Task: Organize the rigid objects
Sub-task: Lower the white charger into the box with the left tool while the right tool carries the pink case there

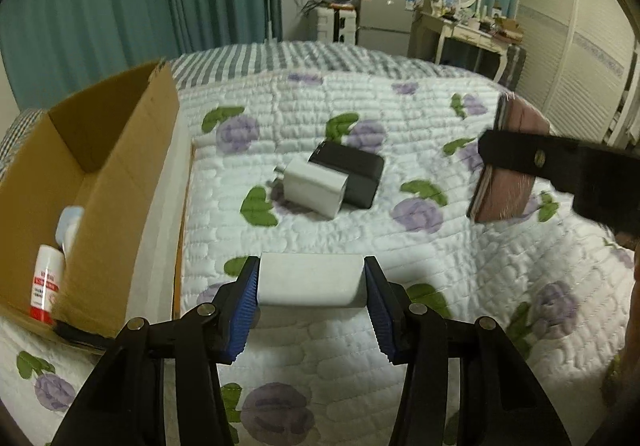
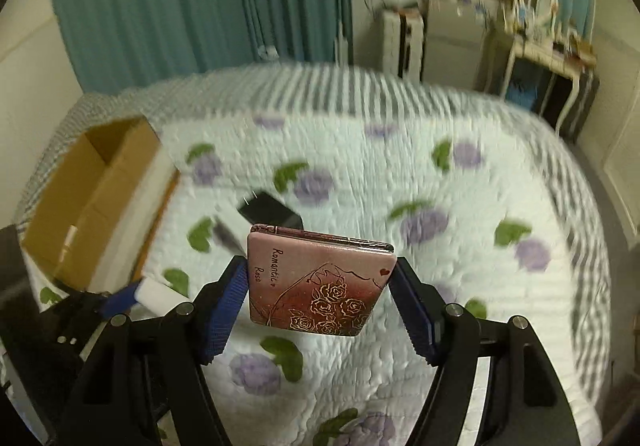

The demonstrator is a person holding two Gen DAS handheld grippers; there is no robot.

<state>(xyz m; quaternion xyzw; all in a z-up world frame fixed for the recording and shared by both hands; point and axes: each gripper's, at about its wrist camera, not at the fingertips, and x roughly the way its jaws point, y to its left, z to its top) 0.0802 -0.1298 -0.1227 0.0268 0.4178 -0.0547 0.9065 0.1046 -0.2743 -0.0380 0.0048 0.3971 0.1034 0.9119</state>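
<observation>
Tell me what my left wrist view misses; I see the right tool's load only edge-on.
Observer: It is a pink case with a rose drawing, shut in the right tool, clear of the quilt.
Operator: Read out any lettering.
Observer: "Romantic Rose" runs along its left side.
Operator: Report how my left tool looks from there.
Observer: The left tool shows at the lower left, holding the white block in front of the box.
</observation>
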